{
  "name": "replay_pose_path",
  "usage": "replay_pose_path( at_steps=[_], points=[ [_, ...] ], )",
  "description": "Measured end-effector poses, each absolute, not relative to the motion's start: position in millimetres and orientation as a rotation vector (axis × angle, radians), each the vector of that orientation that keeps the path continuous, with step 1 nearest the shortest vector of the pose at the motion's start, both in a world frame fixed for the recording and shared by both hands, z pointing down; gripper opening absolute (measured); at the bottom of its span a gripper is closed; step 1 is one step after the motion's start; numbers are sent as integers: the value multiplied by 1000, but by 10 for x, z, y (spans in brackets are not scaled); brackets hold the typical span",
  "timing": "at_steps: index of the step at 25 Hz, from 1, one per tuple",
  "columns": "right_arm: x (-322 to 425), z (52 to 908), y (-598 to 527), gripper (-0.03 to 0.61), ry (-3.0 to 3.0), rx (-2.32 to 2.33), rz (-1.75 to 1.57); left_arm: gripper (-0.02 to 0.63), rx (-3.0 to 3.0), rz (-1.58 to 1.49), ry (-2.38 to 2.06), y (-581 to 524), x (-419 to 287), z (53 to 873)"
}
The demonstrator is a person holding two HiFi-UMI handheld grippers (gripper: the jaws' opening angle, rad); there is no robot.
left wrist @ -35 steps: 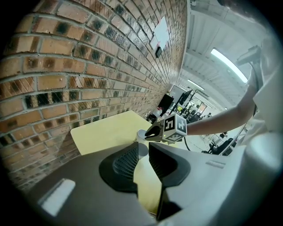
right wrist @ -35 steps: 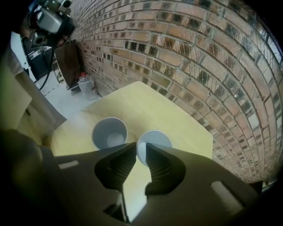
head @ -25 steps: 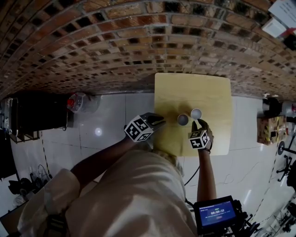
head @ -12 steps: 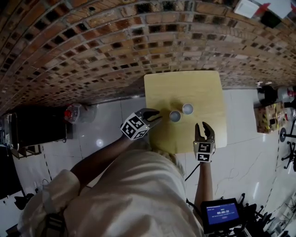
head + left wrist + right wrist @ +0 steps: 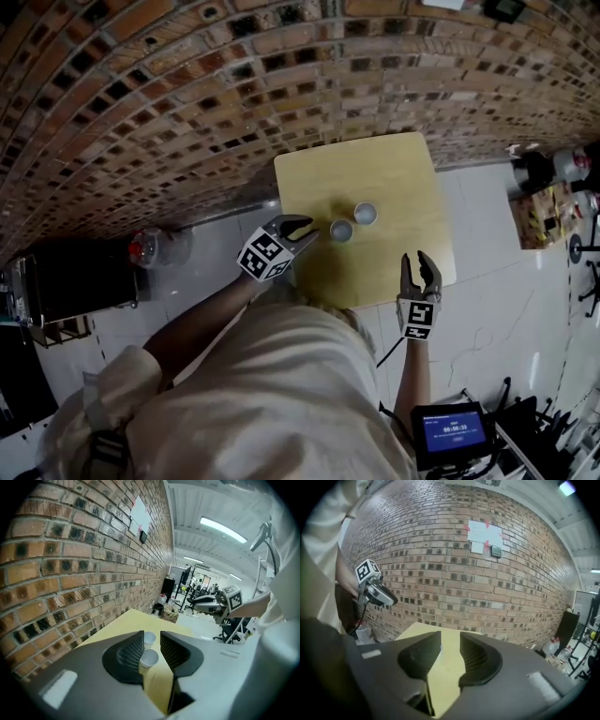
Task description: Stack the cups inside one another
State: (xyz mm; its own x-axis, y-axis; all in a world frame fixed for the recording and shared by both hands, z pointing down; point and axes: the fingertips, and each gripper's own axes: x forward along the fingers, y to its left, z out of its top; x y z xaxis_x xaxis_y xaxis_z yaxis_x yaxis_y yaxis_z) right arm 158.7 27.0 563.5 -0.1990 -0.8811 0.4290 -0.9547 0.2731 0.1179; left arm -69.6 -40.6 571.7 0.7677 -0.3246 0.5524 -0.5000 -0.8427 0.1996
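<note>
two white cups stand upright on a square, pale yellow worktop (image 5: 398, 169) set beside a brick wall (image 5: 187, 112). the nearer cup (image 5: 341, 230) sits toward the worktop's left edge. the farther cup (image 5: 365, 213) is just beside it on the wall side. they stand side by side, neither inside the other.

the left hand-held gripper (image 5: 309, 230) hangs over the worktop's left edge and points at the nearer cup. its jaws have just been opening and stand apart. in the left gripper view both cups line up in the gap between the ribbed pads. the head view shows the nearer cup just past the fingertips, gripped by nothing.

the right hand-held gripper (image 5: 418, 264) is off the worktop's near right corner, well apart from both cups. its jaws have also just been opening and stand wide, with only bare worktop showing through the gap.

there is little writing to read. each gripper carries a marker cube (image 5: 263, 258) with black-and-white square patterns and no letters. white papers (image 5: 484, 534) are fixed to the wall with red bits at the corners, their print too small to read. a small screen (image 5: 447, 434) at the lower right of the head view glows blue with a row of digits too fine to make out.
</note>
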Motion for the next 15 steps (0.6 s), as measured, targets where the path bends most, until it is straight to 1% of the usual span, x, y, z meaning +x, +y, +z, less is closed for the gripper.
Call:
replay_pose_path(
  at_steps=[9,15],
  points=[
    [1700,6068,535,121,-2060,1675,336,127,2587,818,-611,-376,-742,5994],
    [1658,6102,469,121,-2050,1676,338,126,2584,847,-608,-434,-815,6016]
  ],
)
